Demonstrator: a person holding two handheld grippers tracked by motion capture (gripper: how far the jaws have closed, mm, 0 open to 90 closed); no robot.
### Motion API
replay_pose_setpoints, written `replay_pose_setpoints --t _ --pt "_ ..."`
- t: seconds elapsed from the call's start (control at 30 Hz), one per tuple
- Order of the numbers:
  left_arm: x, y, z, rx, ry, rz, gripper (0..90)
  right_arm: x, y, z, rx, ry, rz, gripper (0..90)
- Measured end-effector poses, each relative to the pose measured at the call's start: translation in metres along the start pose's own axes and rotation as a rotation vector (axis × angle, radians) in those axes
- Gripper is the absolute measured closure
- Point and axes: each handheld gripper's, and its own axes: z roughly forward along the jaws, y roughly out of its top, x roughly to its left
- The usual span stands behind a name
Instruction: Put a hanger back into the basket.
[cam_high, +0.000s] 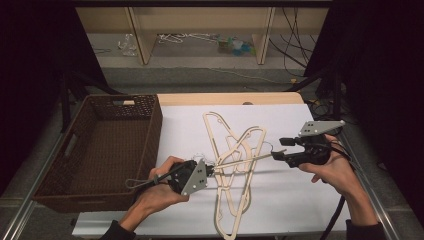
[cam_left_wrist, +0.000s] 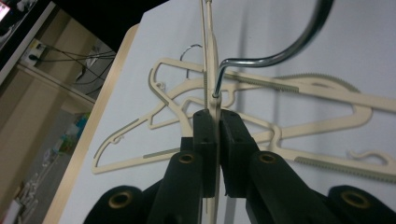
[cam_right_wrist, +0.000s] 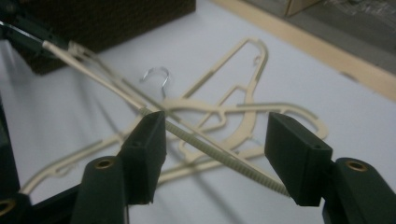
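Note:
A cream plastic hanger (cam_high: 245, 160) hangs above the white table, stretched between my two grippers. My left gripper (cam_high: 212, 170) is shut on it near its neck (cam_left_wrist: 211, 56), just below the chrome hook (cam_left_wrist: 280, 53). My right gripper (cam_high: 280, 148) stands open around the hanger's ribbed arm (cam_right_wrist: 219, 156), which runs slantwise through the gap (cam_right_wrist: 217, 135) close to the left jaw; the pads do not press on it. The left gripper (cam_right_wrist: 23, 37) holds the far end in the right gripper view. Several more cream hangers (cam_high: 225, 135) lie tangled on the table beneath.
A dark brown wicker basket (cam_high: 155, 130) stands at the table's left side, beside the left hand. The white sheet (cam_high: 300, 200) covers the table up to a wooden strip (cam_high: 225, 98) at the far edge. Shelving and cables lie on the floor beyond.

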Motion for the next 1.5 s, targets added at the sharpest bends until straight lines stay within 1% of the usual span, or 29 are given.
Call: replay_pose_setpoints --t 0.07,0.1,0.13,0.17,0.2,0.27,0.3,0.37,0.4,0.43,0.5,0.53,0.57,0.63,0.67,0.7,0.77,0.83,0.9,1.0,1.07,1.13,1.23,1.3,1.33,1.37,1.4,1.43,1.5 --pt "0.007 0.000 -0.006 -0.004 -0.001 -0.063 85.6 0.001 0.004 -0.007 -0.058 -0.027 0.010 36.1" --pt "0.009 -0.001 -0.008 -0.007 -0.002 -0.088 85.6 0.003 0.006 -0.011 -0.100 -0.041 0.038 34.4" --pt "0.013 -0.002 -0.011 -0.012 -0.009 -0.148 85.6 0.003 0.007 -0.013 -0.118 -0.045 0.051 34.2" --pt "0.015 -0.003 -0.013 -0.014 -0.006 -0.163 85.6 0.007 0.009 -0.018 -0.170 -0.049 0.067 32.2" --pt "0.017 -0.003 -0.016 -0.013 -0.004 -0.191 85.6 0.007 0.009 -0.018 -0.170 -0.049 0.067 32.2" --pt "0.021 -0.004 -0.020 -0.014 0.003 -0.210 85.7 0.013 0.009 -0.022 -0.174 -0.083 0.070 29.8" --pt "0.023 -0.004 -0.022 -0.031 0.001 -0.227 85.6 0.015 0.009 -0.023 -0.170 -0.091 0.072 29.7" --pt "0.025 -0.004 -0.026 -0.041 -0.021 -0.272 85.6 0.020 0.007 -0.026 -0.186 -0.108 0.065 28.8" --pt "0.026 -0.003 -0.027 -0.050 -0.021 -0.300 85.6 0.023 0.005 -0.028 -0.183 -0.109 0.067 28.8" --pt "0.027 -0.003 -0.028 -0.056 -0.020 -0.311 85.7 0.025 0.003 -0.028 -0.198 -0.110 0.076 28.7" --pt "0.029 -0.003 -0.030 -0.079 -0.018 -0.348 85.7 0.029 0.001 -0.029 -0.191 -0.118 0.078 28.6" --pt "0.031 -0.003 -0.033 -0.077 -0.028 -0.347 85.7 0.031 0.000 -0.028 -0.195 -0.117 0.077 28.6" --pt "0.032 -0.003 -0.035 -0.096 -0.030 -0.378 85.7 0.034 -0.003 -0.028 -0.191 -0.122 0.073 28.6" --pt "0.035 -0.003 -0.039 -0.115 -0.037 -0.410 85.6 0.041 -0.011 -0.021 -0.175 -0.102 0.079 28.6" --pt "0.036 -0.003 -0.041 -0.126 -0.038 -0.441 85.6 0.041 -0.011 -0.021 -0.175 -0.102 0.079 28.6" --pt "0.037 -0.003 -0.045 -0.135 -0.038 -0.459 85.7 0.043 -0.014 -0.019 -0.177 -0.103 0.080 28.6" --pt "0.041 -0.003 -0.053 -0.169 -0.050 -0.503 85.7 0.048 -0.022 -0.015 -0.163 -0.091 0.071 28.6" --pt "0.043 -0.004 -0.060 -0.203 -0.059 -0.533 85.7 0.053 -0.029 -0.010 -0.142 -0.079 0.067 28.6" --pt "0.046 -0.004 -0.069 -0.251 -0.073 -0.571 85.7 0.058 -0.036 -0.004 -0.122 -0.058 0.061 28.6" --pt "0.049 -0.001 -0.083 -0.292 -0.085 -0.591 85.7 0.066 -0.044 0.006 -0.097 -0.037 0.054 28.4" --pt "0.052 0.003 -0.095 -0.320 -0.092 -0.605 85.7 0.068 -0.046 0.008 -0.099 -0.035 0.051 28.3" --pt "0.056 0.007 -0.108 -0.340 -0.090 -0.606 85.7 0.071 -0.049 0.014 -0.081 -0.018 0.042 28.2" --pt "0.064 0.013 -0.129 -0.374 -0.097 -0.638 85.7 0.074 -0.052 0.019 -0.066 0.003 0.036 28.1" --pt "0.069 0.015 -0.142 -0.360 -0.104 -0.648 85.7 0.075 -0.054 0.020 -0.059 0.008 0.033 28.2" --pt "0.074 0.014 -0.151 -0.345 -0.102 -0.670 85.7 0.076 -0.055 0.021 -0.053 0.010 0.027 28.1" --pt "0.074 0.014 -0.151 -0.345 -0.102 -0.670 85.7 0.076 -0.055 0.021 -0.053 0.010 0.027 28.1" --pt "0.077 0.013 -0.158 -0.330 -0.096 -0.697 85.7 0.076 -0.055 0.021 -0.051 0.010 0.025 28.2" --pt "0.082 0.011 -0.163 -0.330 -0.078 -0.673 85.7 0.076 -0.056 0.021 -0.048 0.008 0.027 28.2" --pt "0.090 0.007 -0.173 -0.326 -0.049 -0.676 85.7 0.076 -0.057 0.021 -0.048 0.004 0.026 28.2"
